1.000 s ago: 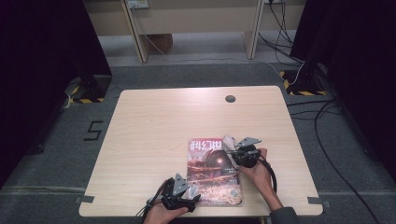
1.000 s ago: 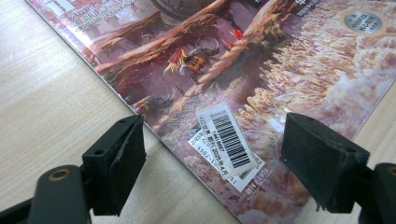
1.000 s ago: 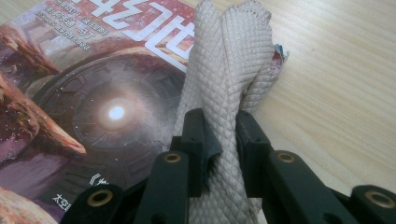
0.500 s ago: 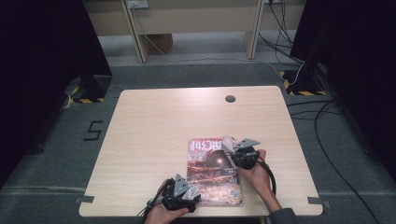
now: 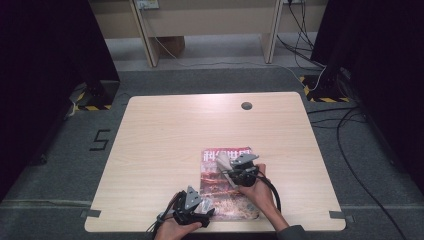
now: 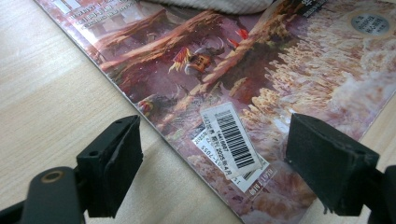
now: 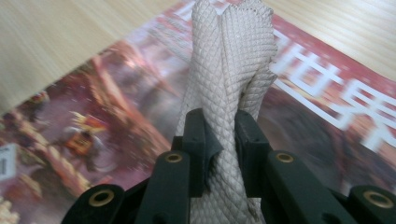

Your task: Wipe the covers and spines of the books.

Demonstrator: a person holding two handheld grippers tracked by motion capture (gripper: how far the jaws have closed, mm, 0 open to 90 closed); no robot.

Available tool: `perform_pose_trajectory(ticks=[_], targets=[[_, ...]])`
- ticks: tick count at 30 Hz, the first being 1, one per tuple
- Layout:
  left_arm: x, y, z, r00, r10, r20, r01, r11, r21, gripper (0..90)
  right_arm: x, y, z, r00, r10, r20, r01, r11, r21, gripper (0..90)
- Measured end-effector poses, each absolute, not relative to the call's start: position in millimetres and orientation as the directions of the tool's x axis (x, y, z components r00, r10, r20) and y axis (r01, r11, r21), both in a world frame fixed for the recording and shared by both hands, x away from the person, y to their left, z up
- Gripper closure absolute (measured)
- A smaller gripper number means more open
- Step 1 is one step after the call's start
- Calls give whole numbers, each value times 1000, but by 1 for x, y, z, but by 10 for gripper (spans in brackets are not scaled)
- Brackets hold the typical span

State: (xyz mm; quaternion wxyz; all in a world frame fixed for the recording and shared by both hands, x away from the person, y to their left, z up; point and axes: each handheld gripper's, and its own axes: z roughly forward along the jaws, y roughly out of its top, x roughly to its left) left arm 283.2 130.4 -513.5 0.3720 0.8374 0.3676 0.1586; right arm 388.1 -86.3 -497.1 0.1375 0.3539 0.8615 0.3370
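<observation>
- Beige waffle-textured cloth (image 7: 224,70) bunched into a narrow fold, pinched between the two black jaws of the right hand-held gripper (image 7: 219,135); loose end fanning out past the jaw tips, over the magazine cover.
- In the high view, same cloth (image 5: 223,162) lying over the upper half of the magazine (image 5: 225,192), just left of the right hand-held gripper (image 5: 235,172).
- Right jaws pressed nearly together, with only the thickness of the cloth between the pads.
- Right hand (image 5: 257,187) wrapped around the gripper body, forearm entering from the bottom edge and angled up and to the left.
- Magazine flat on the counter (image 5: 165,135), near its front edge, right of centre; red-brown illustrated cover with white characters at the top, barcode sticker (image 6: 231,140) near the lower corner.
- Left hand-held gripper (image 5: 192,207) at the magazine's lower left corner; jaws spread wide, straddling the cover's edge (image 6: 163,137) with nothing gripped.
- Whether the left jaw tips touch the cover or counter: cannot tell.
- Left hand (image 5: 172,230) low at the counter's front edge.
</observation>
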Motion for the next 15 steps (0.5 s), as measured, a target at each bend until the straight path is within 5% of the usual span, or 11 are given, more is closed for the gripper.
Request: perform_pose_trajectory(ticks=[15], targets=[[284, 147, -507, 684, 727, -60, 517, -426, 743, 180, 383, -57, -498, -761, 649, 16, 484, 550, 681, 770]])
